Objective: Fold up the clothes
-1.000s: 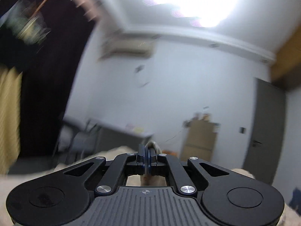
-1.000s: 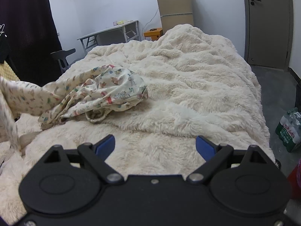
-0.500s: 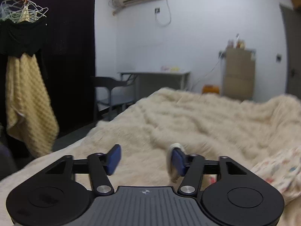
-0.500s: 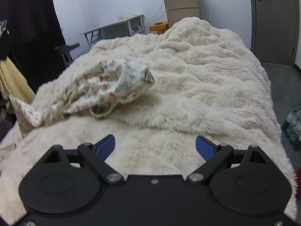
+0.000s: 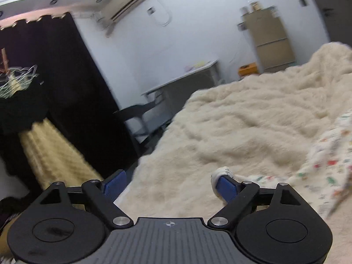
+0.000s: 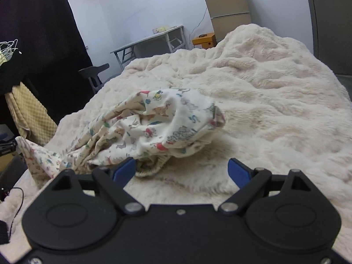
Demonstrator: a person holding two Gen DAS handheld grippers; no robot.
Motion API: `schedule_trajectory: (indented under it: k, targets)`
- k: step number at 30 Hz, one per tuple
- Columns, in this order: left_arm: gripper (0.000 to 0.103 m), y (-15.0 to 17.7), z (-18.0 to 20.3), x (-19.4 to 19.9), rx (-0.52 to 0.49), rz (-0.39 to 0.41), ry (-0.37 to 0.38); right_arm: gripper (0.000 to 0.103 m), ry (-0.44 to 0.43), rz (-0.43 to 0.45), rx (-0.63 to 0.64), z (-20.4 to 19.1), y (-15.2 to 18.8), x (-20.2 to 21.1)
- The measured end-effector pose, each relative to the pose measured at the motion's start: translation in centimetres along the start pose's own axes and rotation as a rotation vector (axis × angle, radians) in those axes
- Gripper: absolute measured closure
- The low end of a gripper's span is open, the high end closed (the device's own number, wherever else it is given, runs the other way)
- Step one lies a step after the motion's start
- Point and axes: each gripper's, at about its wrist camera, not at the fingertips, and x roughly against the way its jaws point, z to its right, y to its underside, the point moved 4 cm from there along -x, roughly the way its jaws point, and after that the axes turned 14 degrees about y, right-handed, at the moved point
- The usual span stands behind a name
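Observation:
A cream garment with small coloured prints (image 6: 162, 123) lies crumpled on a fluffy cream blanket (image 6: 275, 110). My right gripper (image 6: 182, 166) is open just in front of the heap, its left fingertip close to a ribbed hem, with nothing between the pads. In the left wrist view the same garment (image 5: 327, 154) trails along the right side. My left gripper (image 5: 168, 180) hovers over the blanket (image 5: 242, 121) near the bed's left edge. Its jaws are opening; a bit of the garment's hem (image 5: 220, 172) still hangs over the right fingertip, and the gap between the pads is bare.
Left of the bed hang a dark curtain (image 6: 50, 33) and a yellow towel (image 6: 28, 112). A dark chair (image 6: 94, 74) and a grey table (image 6: 149, 41) stand beyond. At the back are a fridge (image 6: 226, 11), an orange box (image 6: 203, 40) and a grey door (image 6: 330, 22).
The left gripper swung down from facing the wall and ceiling to the bed, and its jaws went from shut on cloth to wide. The garment's lifted end dropped. The right gripper came closer to the heap.

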Motion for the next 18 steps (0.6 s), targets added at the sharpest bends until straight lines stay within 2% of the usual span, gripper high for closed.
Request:
schedule_trajectory:
  k: [2, 3, 4, 7, 10, 14, 15, 18]
  targets:
    - [0.018, 1.9, -1.3, -2.3, -0.026, -0.127, -0.116, 0.014, 0.003, -0.008, -0.001, -0.3, 0.1, -0.6]
    - [0.018, 2.3, -1.5, -2.4, -0.042, -0.158, -0.135, 0.014, 0.007, -0.012, -0.001, -0.4, 0.1, -0.8]
    - [0.018, 3.0, -1.6, -2.6, -0.063, -0.195, -0.146, 0.014, 0.011, -0.014, 0.000, -0.4, 0.3, -0.9]
    - [0.015, 3.9, -1.5, -2.1, -0.100, -0.247, -0.116, 0.014, -0.003, -0.015, 0.006, -0.8, 0.6, -0.7]
    - [0.016, 3.7, -0.8, -1.2, -0.130, -0.221, -0.064, 0.014, -0.015, -0.019, 0.042, -1.6, 0.7, -0.8]
    - [0.016, 2.9, 0.3, -0.4, -0.080, -0.140, 0.129, 0.014, -0.031, -0.039, 0.061, -2.9, 0.9, -1.5]
    - [0.016, 3.0, 0.6, -0.3, -0.100, -0.148, 0.121, 0.014, -0.025, -0.045, 0.061, -3.1, 1.0, -1.9]
    - [0.016, 3.3, 1.3, 0.0, -0.205, -0.207, 0.012, 0.032, 0.007, -0.029, 0.044, -2.8, 0.9, -2.4]
